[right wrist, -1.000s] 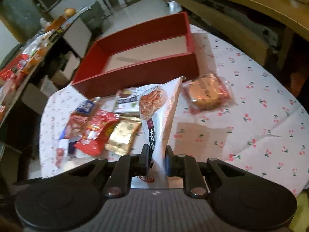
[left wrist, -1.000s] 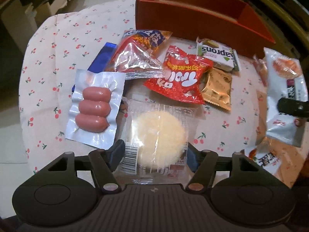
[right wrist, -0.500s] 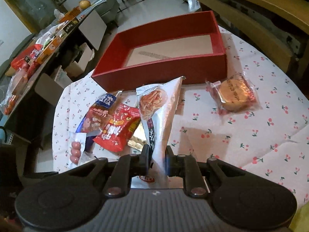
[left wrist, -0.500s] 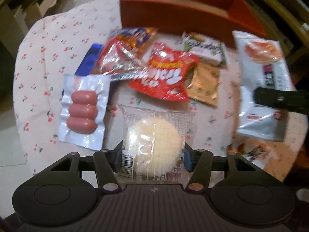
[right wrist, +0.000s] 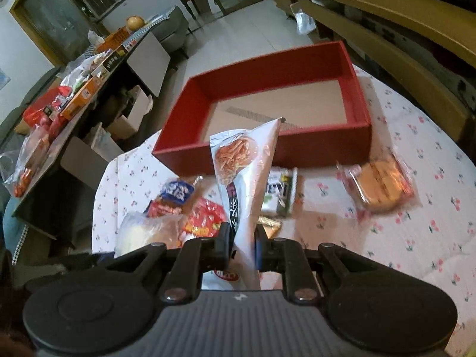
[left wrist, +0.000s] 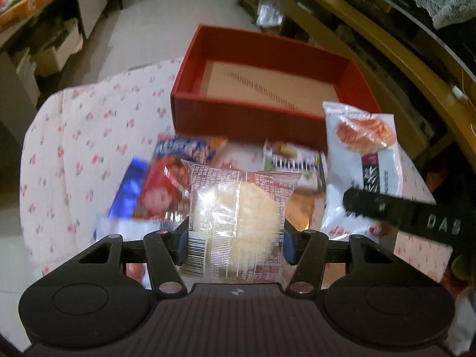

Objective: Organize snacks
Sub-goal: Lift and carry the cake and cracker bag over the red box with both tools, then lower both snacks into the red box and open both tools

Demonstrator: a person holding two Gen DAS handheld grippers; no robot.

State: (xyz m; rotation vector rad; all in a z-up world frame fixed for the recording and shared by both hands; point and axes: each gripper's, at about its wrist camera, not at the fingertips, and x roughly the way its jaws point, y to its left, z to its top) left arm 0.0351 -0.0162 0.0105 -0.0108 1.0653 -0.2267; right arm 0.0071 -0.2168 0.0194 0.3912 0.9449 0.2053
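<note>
My left gripper [left wrist: 236, 238] is shut on a clear-wrapped pale round cake [left wrist: 241, 217] and holds it above the table. My right gripper [right wrist: 241, 238] is shut on a white noodle-snack bag [right wrist: 242, 184], held upright; the bag also shows in the left wrist view [left wrist: 364, 160]. The empty red box [left wrist: 267, 101] stands at the far side of the table, also in the right wrist view [right wrist: 267, 113]. Loose snacks lie before it: a blue-red packet [right wrist: 175, 193], a red packet [right wrist: 205, 217], a green-white box [right wrist: 281, 193] and a wrapped brown cake [right wrist: 379, 186].
The table has a white cherry-print cloth [right wrist: 416, 238]. A dark side table [right wrist: 74, 95] crowded with packets and cartons stands to the left. A wooden bench [right wrist: 401, 38] runs behind the box on the right.
Both grippers have risen with their snacks and moved toward the red box. The round cake has left the table; the box's inside now shows in both views.
</note>
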